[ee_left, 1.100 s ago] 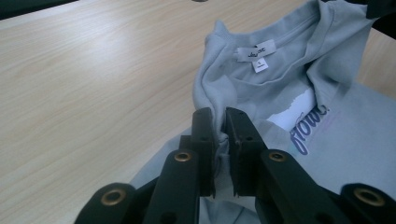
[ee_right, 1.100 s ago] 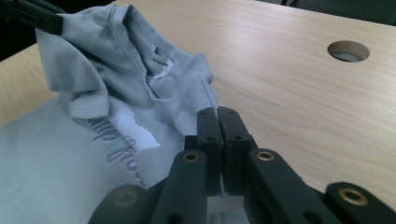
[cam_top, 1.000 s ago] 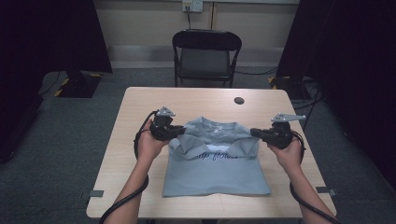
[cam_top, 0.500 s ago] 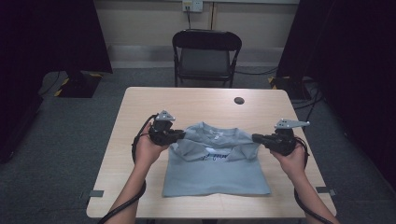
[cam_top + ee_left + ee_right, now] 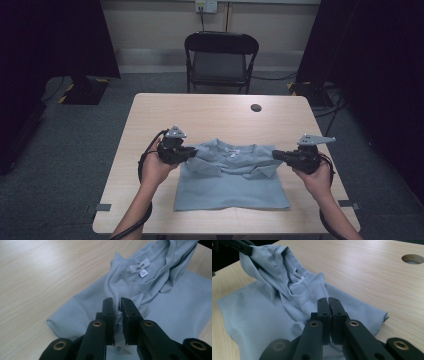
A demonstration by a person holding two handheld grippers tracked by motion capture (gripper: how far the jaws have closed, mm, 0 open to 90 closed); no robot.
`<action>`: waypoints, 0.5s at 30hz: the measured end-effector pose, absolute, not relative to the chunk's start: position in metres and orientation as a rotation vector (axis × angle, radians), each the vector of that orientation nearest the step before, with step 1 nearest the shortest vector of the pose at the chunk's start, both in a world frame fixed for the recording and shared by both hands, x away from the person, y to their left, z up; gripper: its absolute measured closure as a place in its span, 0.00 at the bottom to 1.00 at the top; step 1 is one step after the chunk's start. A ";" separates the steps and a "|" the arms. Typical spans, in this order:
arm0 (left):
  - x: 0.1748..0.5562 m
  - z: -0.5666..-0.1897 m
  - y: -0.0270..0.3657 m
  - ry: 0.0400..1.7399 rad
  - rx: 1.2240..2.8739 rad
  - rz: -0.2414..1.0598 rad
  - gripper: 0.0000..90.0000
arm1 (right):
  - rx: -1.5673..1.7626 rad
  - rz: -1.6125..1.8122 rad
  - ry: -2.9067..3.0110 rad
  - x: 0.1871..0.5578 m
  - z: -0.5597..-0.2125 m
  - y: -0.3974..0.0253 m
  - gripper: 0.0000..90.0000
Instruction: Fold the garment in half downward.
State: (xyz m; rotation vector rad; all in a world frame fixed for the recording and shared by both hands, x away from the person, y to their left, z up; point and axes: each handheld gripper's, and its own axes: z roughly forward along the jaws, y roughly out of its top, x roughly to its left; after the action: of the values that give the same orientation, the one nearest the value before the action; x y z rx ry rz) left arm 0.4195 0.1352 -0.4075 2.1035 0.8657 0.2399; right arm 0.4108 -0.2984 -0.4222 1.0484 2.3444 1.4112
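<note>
A light blue T-shirt (image 5: 230,187) lies on the wooden table (image 5: 200,110), its lower half flat and its shoulders raised. My left gripper (image 5: 192,151) is shut on the shirt's left shoulder. In the left gripper view the jaws (image 5: 117,303) pinch a bunched fold of the shirt (image 5: 175,302), with the white neck label (image 5: 140,266) beyond. My right gripper (image 5: 276,154) is shut on the other shoulder. In the right gripper view the closed jaws (image 5: 328,300) hold a fold of the shirt (image 5: 262,315), and the left gripper (image 5: 244,248) holds up the far shoulder.
A round cable hole (image 5: 256,107) sits in the table's far right part. A black folding chair (image 5: 220,55) stands behind the far edge. Bare wood lies beyond the shirt and on both sides. Dark curtains flank the room.
Both grippers have moved toward the person with the shirt's shoulders held, and the collar has come nearer. The lettering seen earlier on the shirt is now covered.
</note>
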 end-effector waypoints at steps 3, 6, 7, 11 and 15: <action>0.416 -0.409 0.136 0.866 2.108 0.239 0.91 | 1.048 1.417 2.345 0.407 -0.425 -0.300 0.98; 0.411 -0.411 0.137 0.867 2.119 0.236 0.91 | 1.050 1.432 2.346 0.404 -0.427 -0.300 0.98; 0.410 -0.412 0.137 0.865 2.121 0.234 0.91 | 1.046 1.428 2.348 0.403 -0.428 -0.301 0.98; 0.404 -0.416 0.137 0.864 2.114 0.212 0.91 | 1.044 1.430 2.357 0.399 -0.430 -0.300 0.98; 0.399 -0.420 0.137 0.860 2.114 0.194 0.91 | 1.038 1.428 2.359 0.395 -0.431 -0.299 0.98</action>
State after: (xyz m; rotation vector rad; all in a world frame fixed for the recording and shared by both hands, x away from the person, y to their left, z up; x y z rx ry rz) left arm 0.3993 0.1369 -0.4200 2.1140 0.8603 0.1937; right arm 0.3950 -0.2994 -0.4315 1.0382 2.3587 1.4282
